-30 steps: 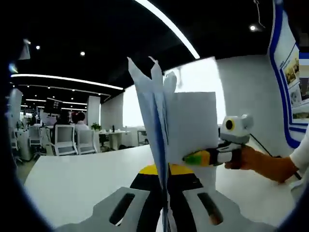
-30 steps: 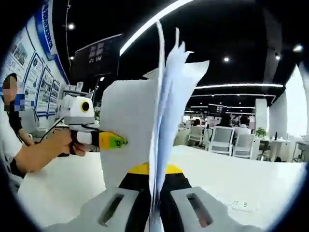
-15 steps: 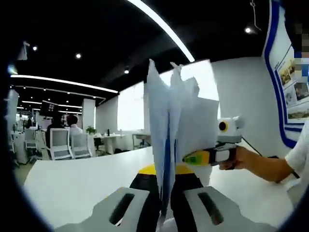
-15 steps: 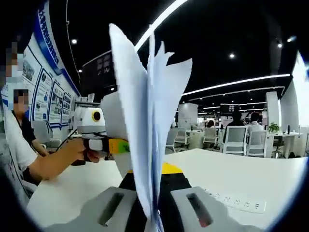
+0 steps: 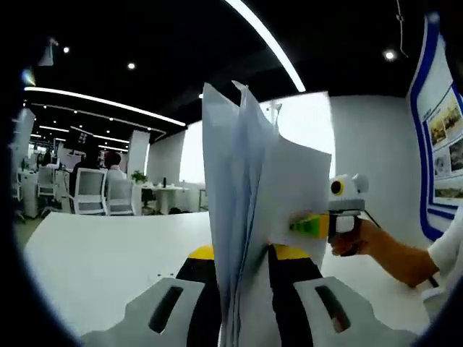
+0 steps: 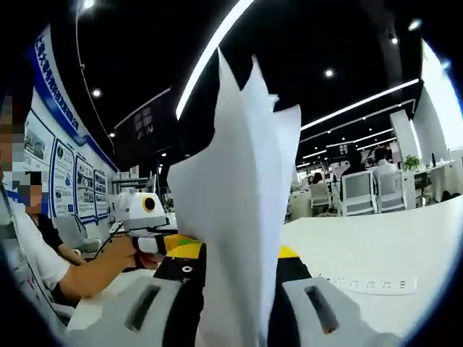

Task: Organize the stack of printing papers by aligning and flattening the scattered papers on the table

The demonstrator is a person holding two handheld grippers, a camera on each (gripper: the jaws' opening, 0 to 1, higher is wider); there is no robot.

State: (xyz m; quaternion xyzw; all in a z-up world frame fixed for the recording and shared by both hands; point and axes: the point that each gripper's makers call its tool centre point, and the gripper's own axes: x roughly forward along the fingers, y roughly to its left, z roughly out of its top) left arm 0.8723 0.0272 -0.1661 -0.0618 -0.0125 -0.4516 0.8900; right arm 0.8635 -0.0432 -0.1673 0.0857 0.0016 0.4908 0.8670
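A sheaf of printing papers (image 5: 249,217) is held upright above the white bench (image 5: 94,253), pinched edge-on between the jaws of the left tool (image 5: 242,303). The same papers (image 6: 231,217) are gripped by the right tool (image 6: 231,307). The right tool (image 5: 325,220), held in a hand (image 5: 365,242), is seen beside the sheaf.

The stack of white printing papers (image 5: 249,217) stood upright on edge above my table (image 5: 101,253), its sheets fanned apart and uneven along the top, corners poking up at different heights (image 6: 239,188).
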